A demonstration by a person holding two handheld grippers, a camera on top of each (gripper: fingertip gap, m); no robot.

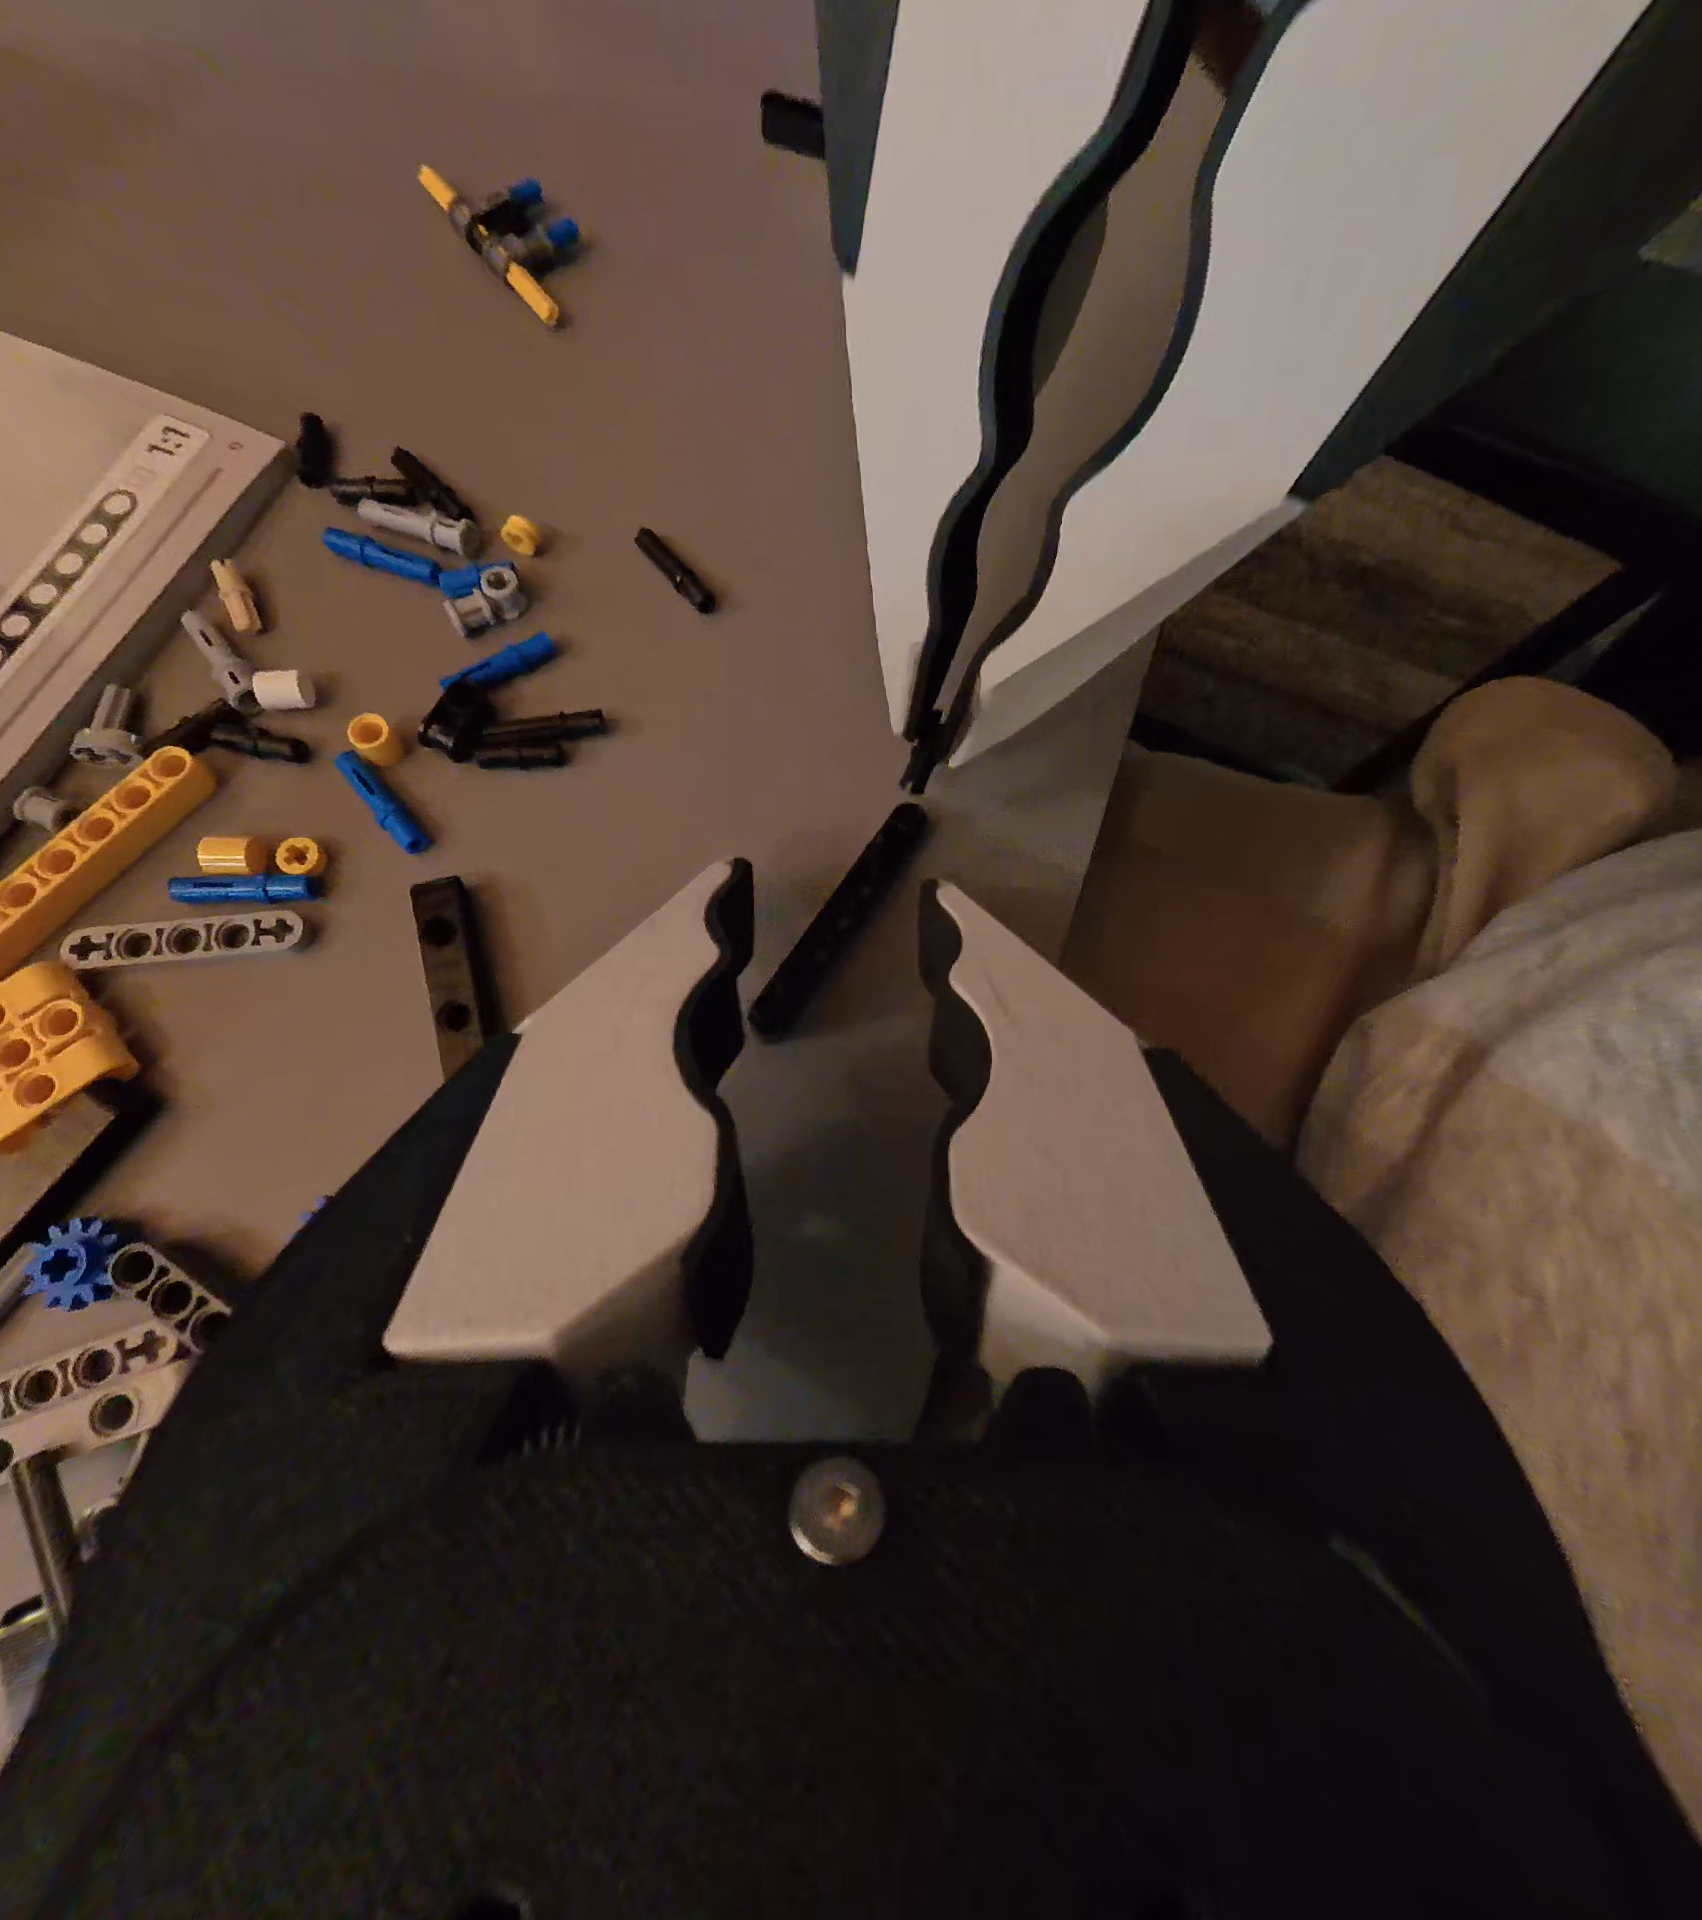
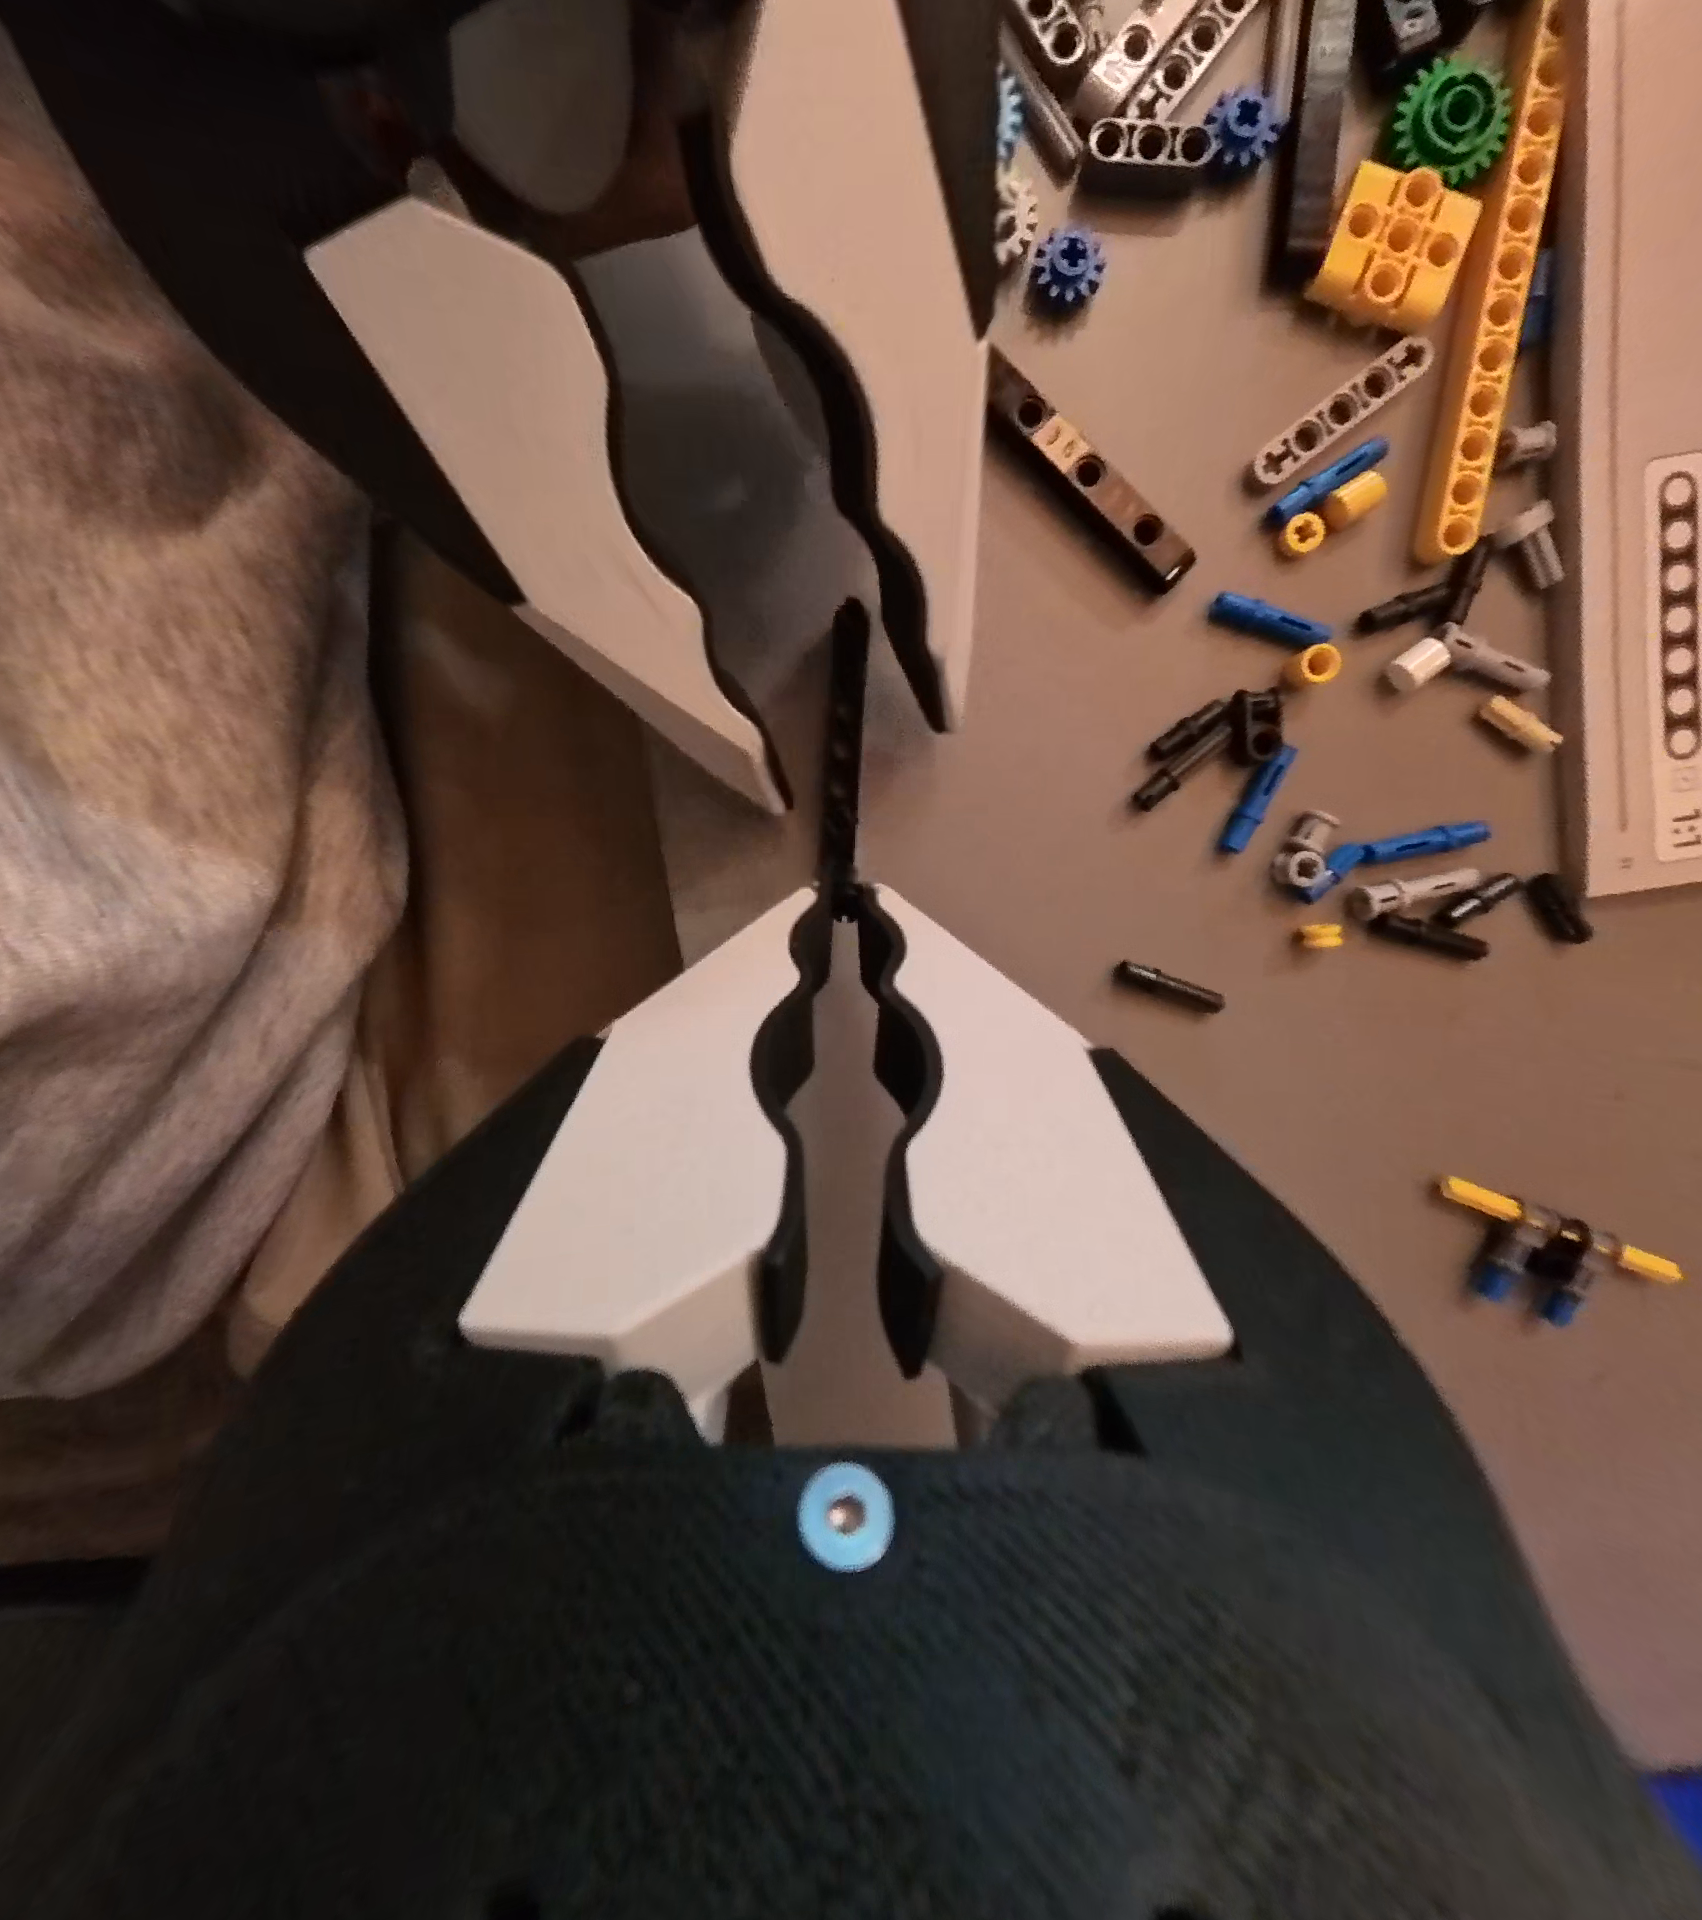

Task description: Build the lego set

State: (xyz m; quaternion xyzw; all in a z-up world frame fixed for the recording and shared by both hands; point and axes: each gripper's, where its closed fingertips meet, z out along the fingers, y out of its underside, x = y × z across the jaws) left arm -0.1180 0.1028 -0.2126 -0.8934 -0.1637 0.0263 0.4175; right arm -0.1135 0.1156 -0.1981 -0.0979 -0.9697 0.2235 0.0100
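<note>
A thin black lego beam (image 1: 831, 930) hangs in the air between both grippers, at the table's edge. My right gripper (image 2: 847, 902) is shut on one end of this beam (image 2: 849, 727), which points straight away from it. In the left wrist view the right gripper (image 1: 922, 750) comes down from the top, its tips pinched together. My left gripper (image 1: 831, 885) is open, with the beam's free end lying between its fingers without touching them. In the right wrist view the left gripper (image 2: 857, 758) straddles the beam's far end.
Loose parts lie on the grey table (image 1: 618, 416): a long yellow beam (image 1: 47, 873), a yellow block (image 1: 16, 1049), a green gear (image 2: 1449, 114), a black beam (image 2: 1086, 468), pins, and a small yellow-axle assembly (image 1: 509, 234). An instruction booklet (image 1: 16, 499) lies beside them. A person's clothed lap (image 1: 1553, 1143) is below the grippers. The tips of both grippers are at nearly the same place. Between my left fingertips and the yellow block (image 1: 16, 1049) there is roughly 12 centimeters. My right wrist view (image 2: 1400, 243) looks at it from another angle.
</note>
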